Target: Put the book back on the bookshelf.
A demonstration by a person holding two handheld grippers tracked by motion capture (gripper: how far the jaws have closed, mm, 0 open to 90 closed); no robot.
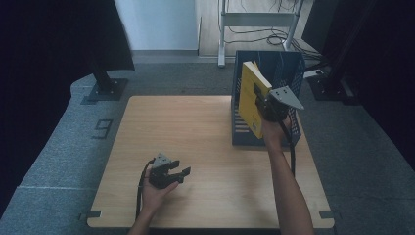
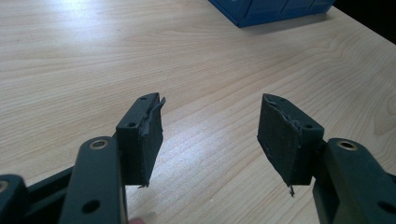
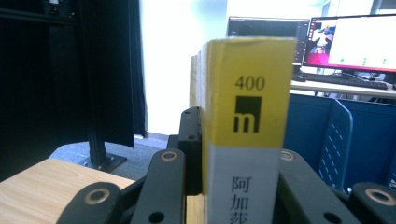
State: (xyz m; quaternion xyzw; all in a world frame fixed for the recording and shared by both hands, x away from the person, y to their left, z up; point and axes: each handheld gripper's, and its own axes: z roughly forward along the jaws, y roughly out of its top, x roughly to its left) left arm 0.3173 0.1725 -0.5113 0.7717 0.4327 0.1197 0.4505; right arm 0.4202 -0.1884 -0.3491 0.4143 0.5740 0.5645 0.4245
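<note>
A thick yellow book (image 1: 251, 98) stands upright over the blue rack (image 1: 289, 63) at the table's far right. My right gripper (image 1: 266, 100) is shut on the book, its jaws clamped on both sides. In the right gripper view the book's yellow and white spine (image 3: 247, 135) rises between the black jaws, with the rack's blue dividers (image 3: 338, 140) behind. My left gripper (image 1: 181, 174) rests low over the near left of the table, open. In the left gripper view its two pads (image 2: 144, 140) stand apart over bare wood, nothing between them.
The wooden table (image 1: 186, 132) has its edges close around the rack. Black stands (image 1: 105, 83) sit on the grey floor at the far left and far right. A blue corner of the rack (image 2: 271, 11) shows beyond my left gripper. Monitors (image 3: 350, 42) stand behind.
</note>
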